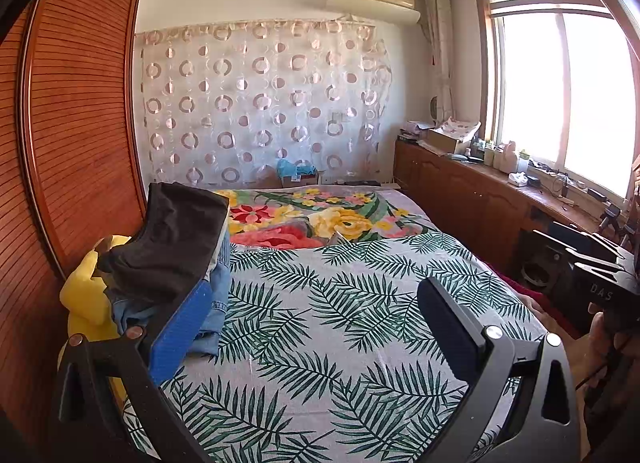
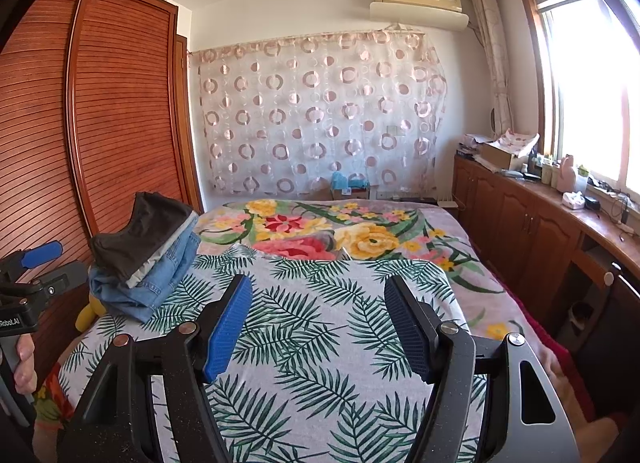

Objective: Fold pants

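A stack of folded clothes sits at the bed's left edge: dark brown pants (image 2: 140, 239) on top, a grey layer, then blue jeans (image 2: 160, 279) underneath. In the left wrist view the dark pants (image 1: 172, 239) and jeans (image 1: 216, 287) lie just beyond my left finger. My left gripper (image 1: 316, 323) is open and empty, held over the leaf-print sheet (image 1: 340, 323). My right gripper (image 2: 320, 323) is open and empty over the same sheet (image 2: 312, 383), to the right of the stack. The left gripper also shows at the left edge of the right wrist view (image 2: 40, 263).
A yellow plush toy (image 1: 86, 299) lies under the stack by the wooden wardrobe (image 1: 80, 123). A floral blanket (image 2: 320, 231) covers the far half of the bed. Wooden cabinets (image 2: 532, 223) with clutter run along the right under the window.
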